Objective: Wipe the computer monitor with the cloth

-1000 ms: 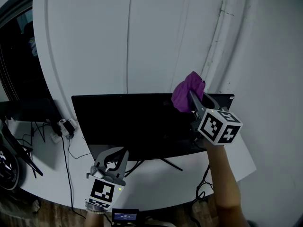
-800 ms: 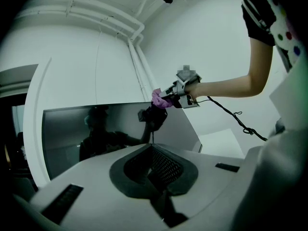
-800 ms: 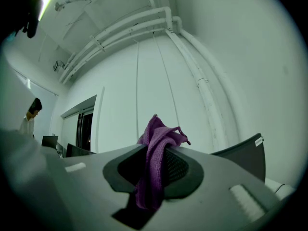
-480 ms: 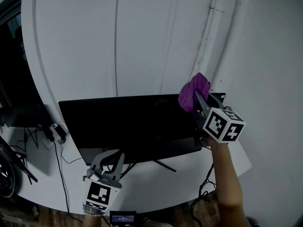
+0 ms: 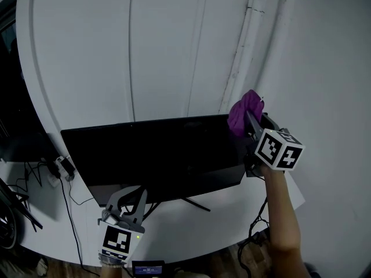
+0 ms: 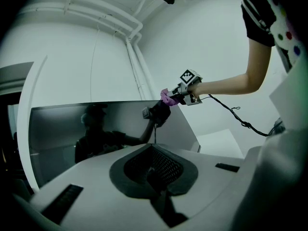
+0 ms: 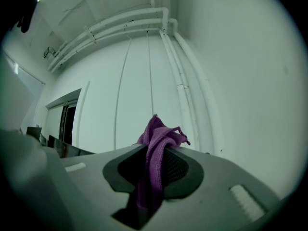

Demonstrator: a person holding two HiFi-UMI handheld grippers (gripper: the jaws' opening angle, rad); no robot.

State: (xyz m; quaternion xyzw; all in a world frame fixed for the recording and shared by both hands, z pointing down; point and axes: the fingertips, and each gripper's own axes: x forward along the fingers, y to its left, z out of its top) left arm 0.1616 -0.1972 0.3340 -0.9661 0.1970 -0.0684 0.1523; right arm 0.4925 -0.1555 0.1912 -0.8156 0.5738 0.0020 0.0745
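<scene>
a purple cloth (image 5: 242, 112) is pinched tight in the right gripper (image 5: 250, 122) and held at the top right corner of the dark monitor (image 5: 156, 152). the left gripper (image 5: 128, 200) is closed on nothing, low at the near left, apart from the screen. the monitor is left unbraced, so it could likely be tipped back on its stand (image 5: 194, 203) if the corner is pressed hard.

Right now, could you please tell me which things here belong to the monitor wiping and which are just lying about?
In the job: monitor; purple cloth, clamped in the right tongs.
Lying about: power strip; loose cables; left tongs, shut and empty.
</scene>
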